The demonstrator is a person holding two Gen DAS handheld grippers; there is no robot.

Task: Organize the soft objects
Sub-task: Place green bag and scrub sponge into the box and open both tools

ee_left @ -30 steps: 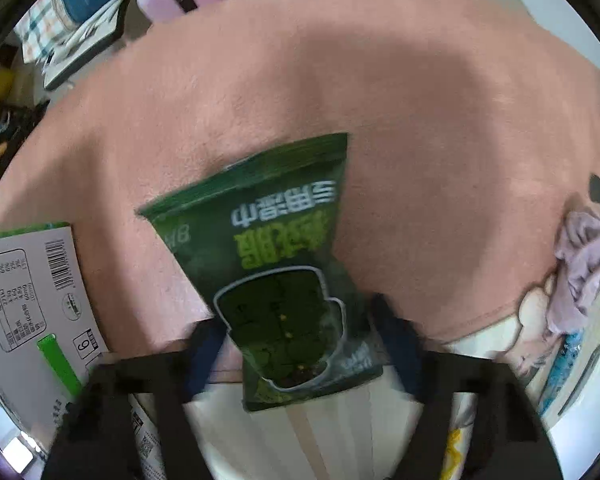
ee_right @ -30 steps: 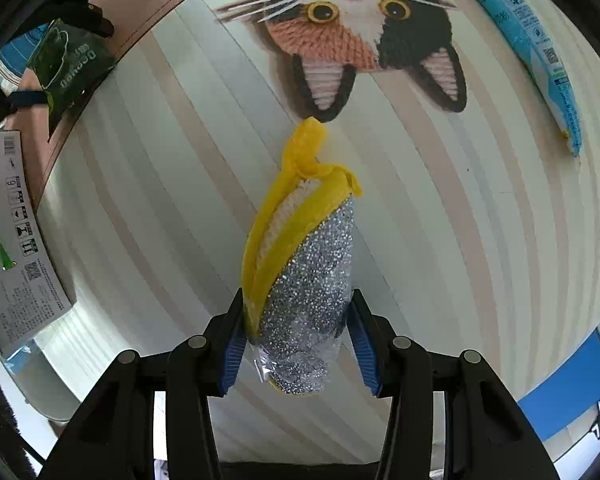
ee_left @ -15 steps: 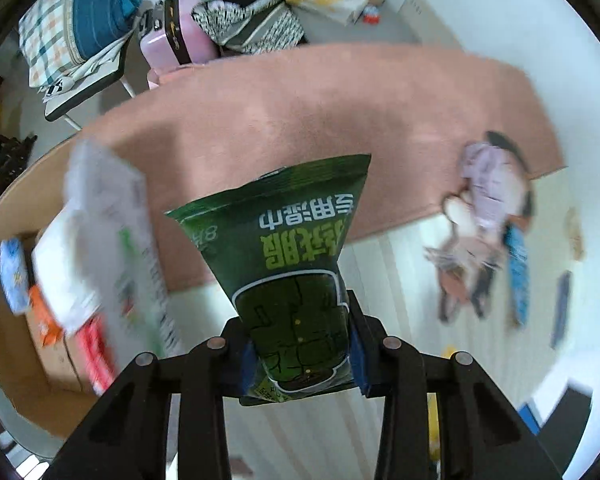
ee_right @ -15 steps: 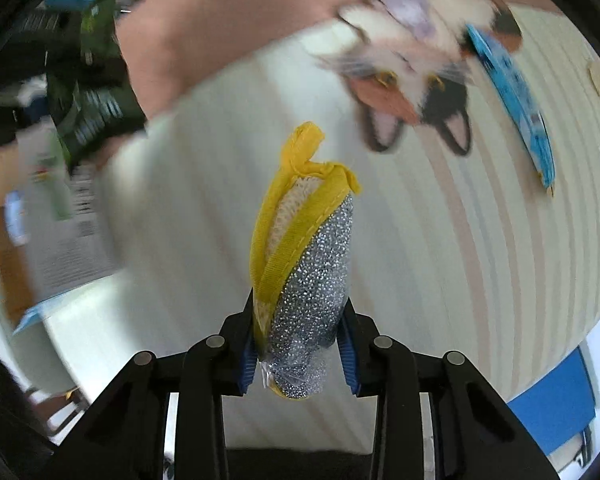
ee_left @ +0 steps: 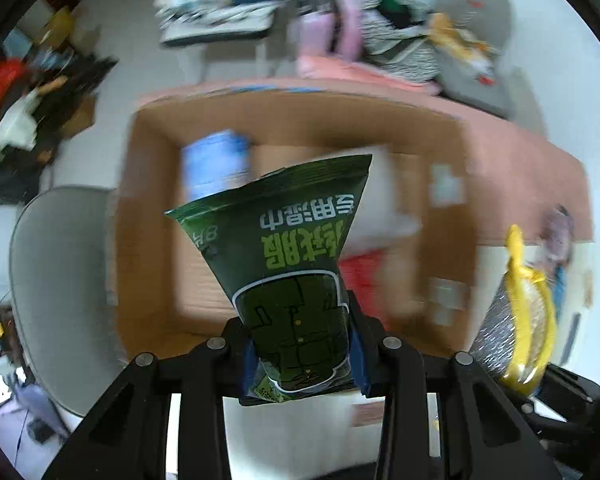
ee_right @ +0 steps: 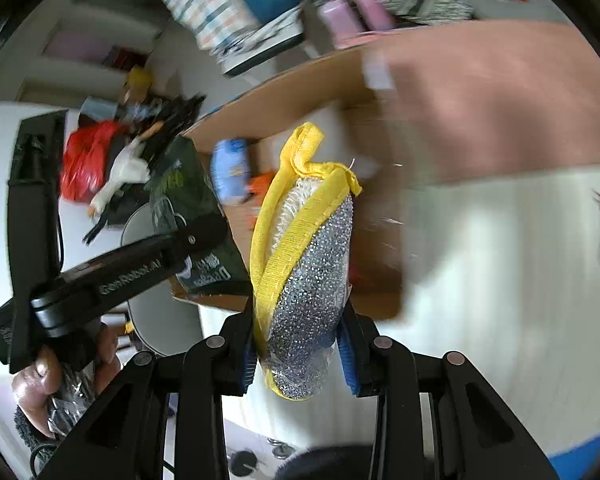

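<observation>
My left gripper (ee_left: 302, 350) is shut on a dark green snack pouch (ee_left: 288, 264) and holds it above an open cardboard box (ee_left: 152, 208). My right gripper (ee_right: 300, 354) is shut on a silver glitter scrubber with yellow trim (ee_right: 308, 264), held upright beside the box (ee_right: 300, 84). The scrubber also shows at the right in the left wrist view (ee_left: 516, 320). The left gripper with the pouch (ee_right: 192, 208) shows at the left in the right wrist view. The box holds a blue packet (ee_left: 214, 164) and red and white items, blurred.
A grey round chair seat (ee_left: 56, 280) stands left of the box. A pink rug (ee_right: 492, 92) and a striped cream mat (ee_right: 500, 280) lie to the right. Bags, clothes and a pink suitcase (ee_left: 328, 24) clutter the far floor.
Both grippers have swung left from the cat mat and rug to the cardboard box, each still holding its item. The box now fills the middle of the left wrist view.
</observation>
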